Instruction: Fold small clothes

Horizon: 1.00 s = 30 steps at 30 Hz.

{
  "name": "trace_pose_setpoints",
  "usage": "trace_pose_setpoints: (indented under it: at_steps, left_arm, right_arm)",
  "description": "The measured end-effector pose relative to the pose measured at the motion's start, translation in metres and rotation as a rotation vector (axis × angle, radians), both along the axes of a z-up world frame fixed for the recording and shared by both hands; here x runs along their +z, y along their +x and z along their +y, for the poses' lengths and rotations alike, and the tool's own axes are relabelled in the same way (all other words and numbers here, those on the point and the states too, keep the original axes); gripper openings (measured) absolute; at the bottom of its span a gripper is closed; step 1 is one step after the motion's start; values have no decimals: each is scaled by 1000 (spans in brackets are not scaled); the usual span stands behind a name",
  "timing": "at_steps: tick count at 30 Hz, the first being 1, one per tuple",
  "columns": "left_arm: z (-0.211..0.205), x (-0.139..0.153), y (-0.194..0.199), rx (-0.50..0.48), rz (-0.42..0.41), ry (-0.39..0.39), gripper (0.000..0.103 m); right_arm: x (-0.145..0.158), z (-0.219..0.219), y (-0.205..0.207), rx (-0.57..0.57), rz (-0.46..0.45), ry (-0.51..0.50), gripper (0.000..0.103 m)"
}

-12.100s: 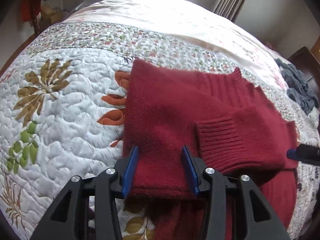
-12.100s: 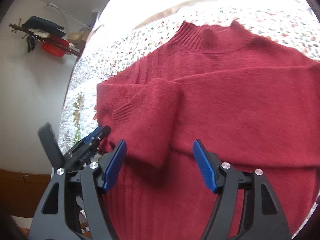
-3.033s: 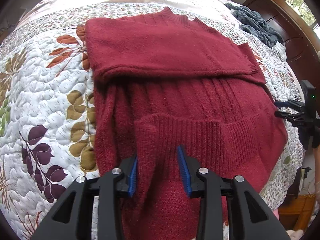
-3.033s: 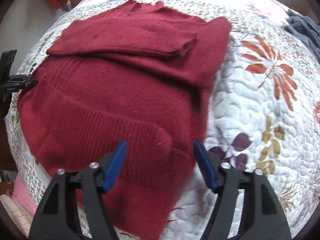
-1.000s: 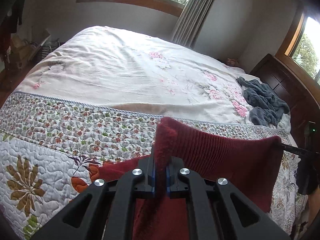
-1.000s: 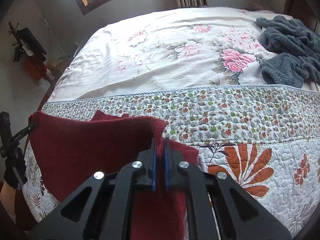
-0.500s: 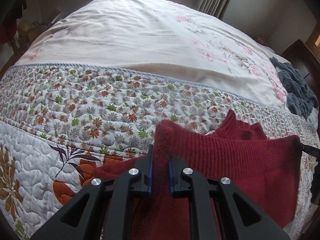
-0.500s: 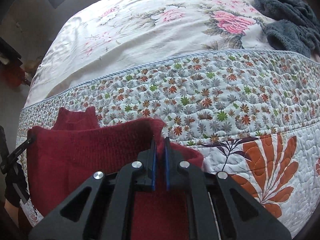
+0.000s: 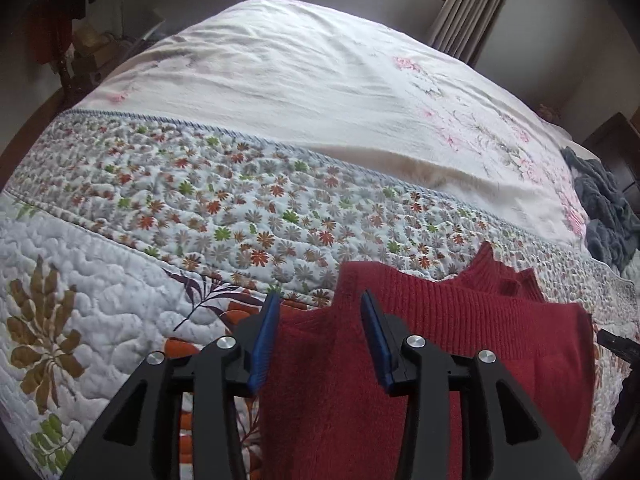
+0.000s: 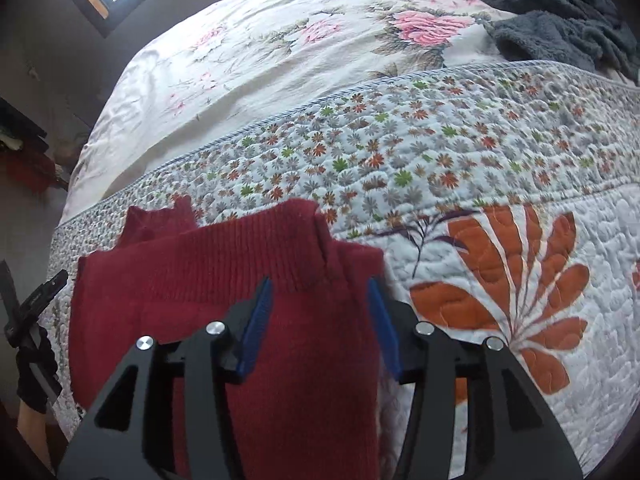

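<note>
Wide bed filling both views, white flowered sheet across the upper frame, leaf-patterned quilt below it, a grey fleece heap bunched at the upper right of the right wrist view. Lower centre of each frame taken up by the red knit sweater, lying on the quilt with its ribbed hem laid up toward the collar, which pokes out beyond the hem edge. Long axis of that folded edge running left to right across the frames, one end at each tool. Left tool spread wide, blue pads either side of the hem's left corner and gripping nothing. Right tool likewise spread, straddling the hem's right corner, cloth between the pads but not pinched. Each corner directly ahead of and under its own tool, neither hand nearer than the other. Fold apparently just laid; likely next a smoothing or a fresh grip for another fold.
</note>
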State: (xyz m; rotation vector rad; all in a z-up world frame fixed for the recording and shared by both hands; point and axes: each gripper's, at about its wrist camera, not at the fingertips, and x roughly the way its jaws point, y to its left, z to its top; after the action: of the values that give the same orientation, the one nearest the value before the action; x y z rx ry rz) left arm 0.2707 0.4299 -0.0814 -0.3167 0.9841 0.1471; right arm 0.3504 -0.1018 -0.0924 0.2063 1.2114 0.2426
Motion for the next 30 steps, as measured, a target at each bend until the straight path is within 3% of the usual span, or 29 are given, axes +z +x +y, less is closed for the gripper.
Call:
trace_pose_setpoints:
  at_steps: [5, 10, 15, 17, 19, 20, 25, 30]
  left_arm:
    - [-38, 26, -44, -127, -34, 55, 54]
    - [-84, 24, -87, -258, -9, -12, 56]
    - [-105, 3, -115, -286, 19, -87, 59]
    - [-101, -8, -117, -268, 44, -94, 59]
    - [-97, -21, -118, -241, 79, -108, 59]
    - [-93, -25, -117, -232, 84, -108, 59]
    - [-91, -28, -119, -226, 98, -88, 59]
    - [-93, -33, -119, -230, 111, -70, 59]
  right_arm:
    - [10, -18, -65, 49, 12, 16, 56]
    - [-1, -26, -126, 75, 55, 65, 56]
    - [-23, -30, -157, 81, 98, 60, 56]
    - [-35, -31, -158, 74, 131, 72, 45]
    - [-40, -30, -158, 62, 151, 85, 17]
    - [-38, -31, -157, 51, 143, 80, 12]
    - [-24, -40, -160, 32, 118, 118, 9]
    - [-35, -47, -161, 28, 145, 93, 8]
